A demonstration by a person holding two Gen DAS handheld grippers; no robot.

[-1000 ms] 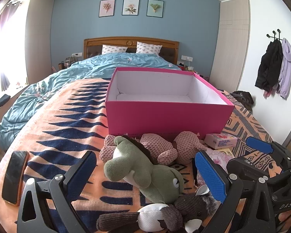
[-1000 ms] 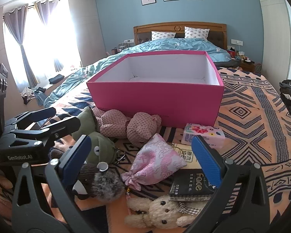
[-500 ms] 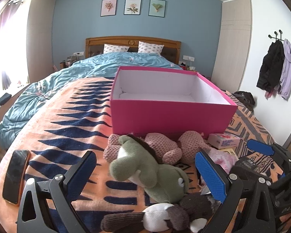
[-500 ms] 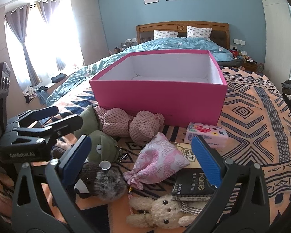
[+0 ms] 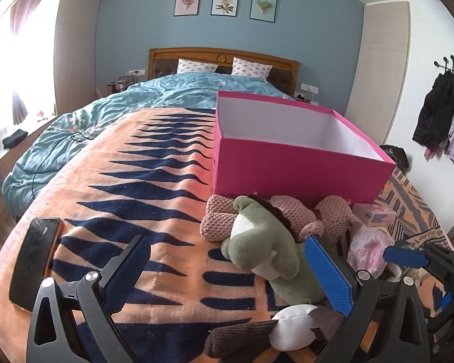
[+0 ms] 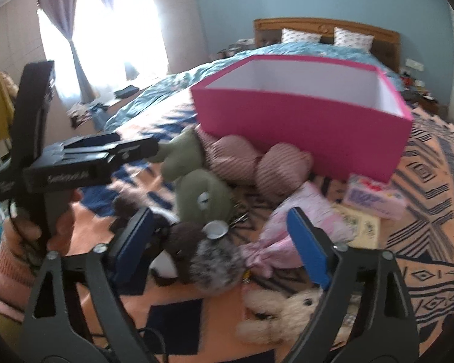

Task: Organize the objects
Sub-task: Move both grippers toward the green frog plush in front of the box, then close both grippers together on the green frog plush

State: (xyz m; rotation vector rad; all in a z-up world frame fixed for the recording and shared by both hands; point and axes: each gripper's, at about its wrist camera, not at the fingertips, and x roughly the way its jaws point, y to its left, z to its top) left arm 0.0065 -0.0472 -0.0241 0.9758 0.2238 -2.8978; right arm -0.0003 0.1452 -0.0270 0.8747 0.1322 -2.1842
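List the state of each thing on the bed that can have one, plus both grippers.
pink box: open, no lid, appears empty.
phone: screen dark, lying flat.
green plush: lying on its side, against the pink knitted plush.
pink drawstring pouch: tied shut.
left gripper: open, holding nothing.
right gripper: open, holding nothing.

A home bedroom. A wooden headboard [image 5: 224, 60] with two patterned pillows [image 5: 224, 66] backs a bed under a blue duvet [image 5: 166, 96]. Three framed botanical prints [image 5: 225, 2] hang above, coats [image 5: 442, 115] on wall hooks, curtains [image 6: 72, 42] at the window.
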